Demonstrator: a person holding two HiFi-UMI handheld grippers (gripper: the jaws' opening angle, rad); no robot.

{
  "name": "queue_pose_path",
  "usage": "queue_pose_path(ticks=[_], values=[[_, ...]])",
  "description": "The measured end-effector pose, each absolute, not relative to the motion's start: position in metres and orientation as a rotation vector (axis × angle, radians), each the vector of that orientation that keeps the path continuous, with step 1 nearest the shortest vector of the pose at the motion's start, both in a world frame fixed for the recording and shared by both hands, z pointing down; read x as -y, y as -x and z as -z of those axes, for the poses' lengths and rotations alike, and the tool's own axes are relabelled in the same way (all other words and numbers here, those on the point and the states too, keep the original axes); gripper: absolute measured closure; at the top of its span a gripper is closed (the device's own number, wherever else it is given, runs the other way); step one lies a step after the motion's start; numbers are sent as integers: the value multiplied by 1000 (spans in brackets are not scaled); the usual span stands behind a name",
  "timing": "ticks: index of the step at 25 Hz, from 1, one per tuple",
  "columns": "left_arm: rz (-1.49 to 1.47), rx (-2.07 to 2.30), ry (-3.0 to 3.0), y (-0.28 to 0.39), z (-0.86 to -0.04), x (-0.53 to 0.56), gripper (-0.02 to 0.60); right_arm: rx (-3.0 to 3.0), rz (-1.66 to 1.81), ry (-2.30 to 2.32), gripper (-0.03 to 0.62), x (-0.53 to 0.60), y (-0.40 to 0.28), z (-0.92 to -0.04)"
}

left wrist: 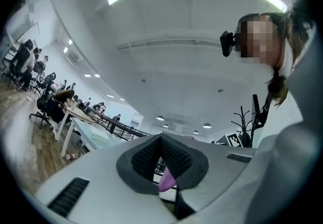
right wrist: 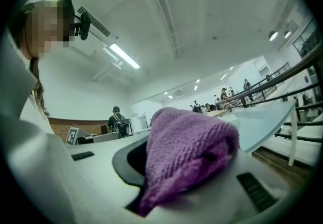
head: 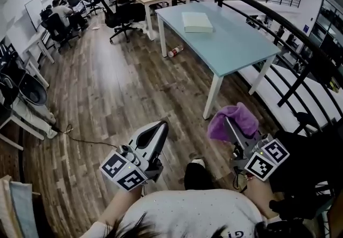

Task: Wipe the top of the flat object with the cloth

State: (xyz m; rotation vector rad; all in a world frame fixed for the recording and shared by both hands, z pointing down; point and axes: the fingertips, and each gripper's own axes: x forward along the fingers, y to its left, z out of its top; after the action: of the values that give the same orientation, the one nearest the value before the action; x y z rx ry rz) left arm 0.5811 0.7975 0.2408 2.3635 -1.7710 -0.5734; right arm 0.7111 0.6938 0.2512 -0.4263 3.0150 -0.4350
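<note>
Cloth (head: 234, 120): purple terry, looped pile, bunched into a soft rounded wad. It is pinched between the jaws of the right gripper (head: 236, 131), which are closed on it. The wad bulges over and past the fingertips and hides them, and a tail of it hangs down through the gap. In the right gripper view the cloth (right wrist: 186, 157) fills the space between the dark ribbed pads.

Left gripper (head: 158, 128): smooth grey shell with black textured pads. The jaws are pressed together with nothing held. A pink sliver shows below the pads in the left gripper view, probably the cloth seen beyond them.

Flat object (head: 196, 22): white rectangular slab with square corners and a matt top. It lies flat on the table (head: 236, 44) toward its far end, nearer the left edge, well apart from both grippers.

Table: pale blue smooth top on white legs, its near corner nearest the right gripper.

Floor (head: 107, 87): wood-grain planks.

Bottle (head: 175, 51): lying on its side on the floor, under the table's left edge.

Railing (head: 300, 44): black bars, curved, along the table's right side.
</note>
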Motion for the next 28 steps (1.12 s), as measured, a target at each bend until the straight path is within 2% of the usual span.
queue_pose_path(ticks=[6, 15, 28], values=[[592, 1771, -2357, -533, -219, -719, 580, -3099, 352, 321, 563, -605, -639, -229], [580, 1940, -2233, -489, -229, -591, 580, -3140, 224, 231, 563, -471, -599, -218], [612, 1911, -2198, -411, -235, -516, 580, -3174, 283, 264, 563, -384, -521, -239]])
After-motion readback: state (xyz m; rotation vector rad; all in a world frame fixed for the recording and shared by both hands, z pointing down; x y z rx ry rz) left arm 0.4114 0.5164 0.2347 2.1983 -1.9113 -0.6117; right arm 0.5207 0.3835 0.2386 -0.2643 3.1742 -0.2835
